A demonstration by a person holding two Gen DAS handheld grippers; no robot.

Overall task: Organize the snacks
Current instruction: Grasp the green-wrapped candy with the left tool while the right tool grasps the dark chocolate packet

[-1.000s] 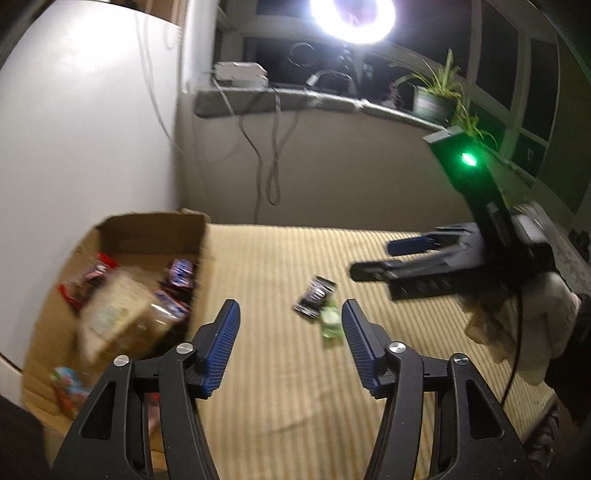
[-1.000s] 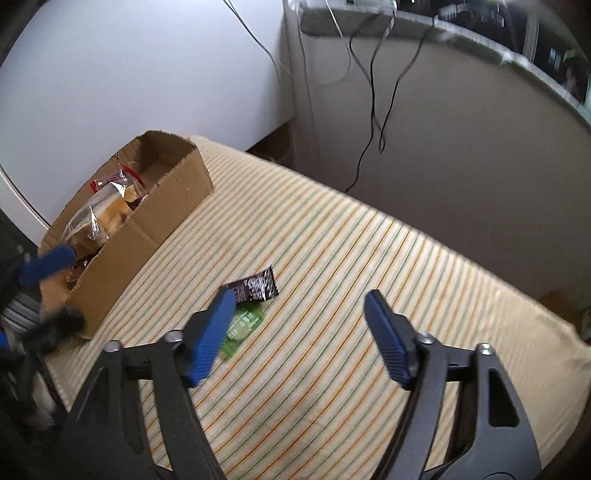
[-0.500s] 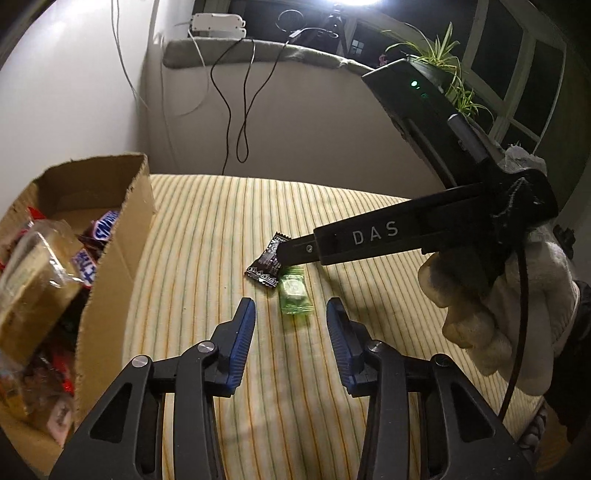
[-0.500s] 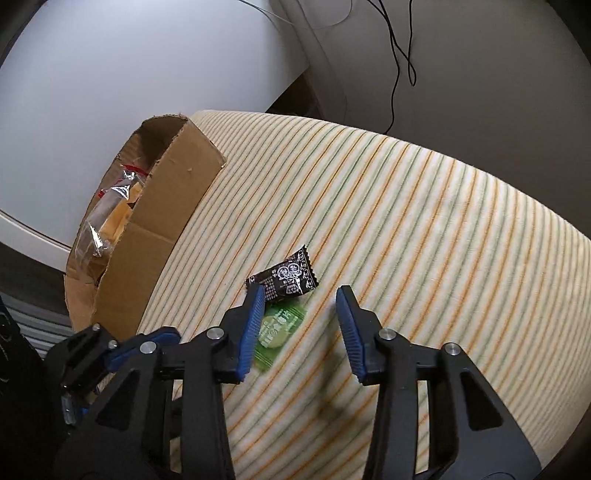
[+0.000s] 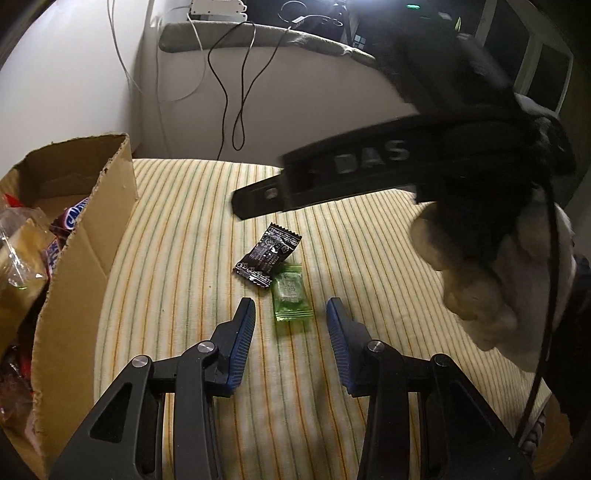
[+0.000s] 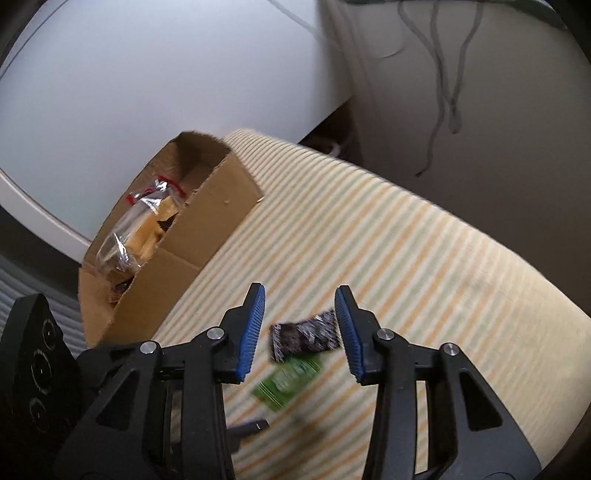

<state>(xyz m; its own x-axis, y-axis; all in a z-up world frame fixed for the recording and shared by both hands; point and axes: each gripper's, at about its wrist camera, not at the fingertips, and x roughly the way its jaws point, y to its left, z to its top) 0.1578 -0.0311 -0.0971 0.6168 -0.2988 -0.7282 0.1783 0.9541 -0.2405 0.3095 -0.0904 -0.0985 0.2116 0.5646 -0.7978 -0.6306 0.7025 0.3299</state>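
Striped bedcover (image 5: 207, 229), dangling black cables (image 5: 236, 92) against pale wall (image 5: 74, 74), white power strip (image 5: 218, 6) on the sill.

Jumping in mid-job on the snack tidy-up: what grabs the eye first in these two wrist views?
Two small wrappers lie alone mid-cloth on the striped tablecloth: a black snack packet with a green candy packet touching its near edge. Both grippers close in on them, jaws apart and holding nothing: the left gripper faces the green one, the right gripper frames the black one. Left of them stands an open cardboard box already stuffed with snacks.
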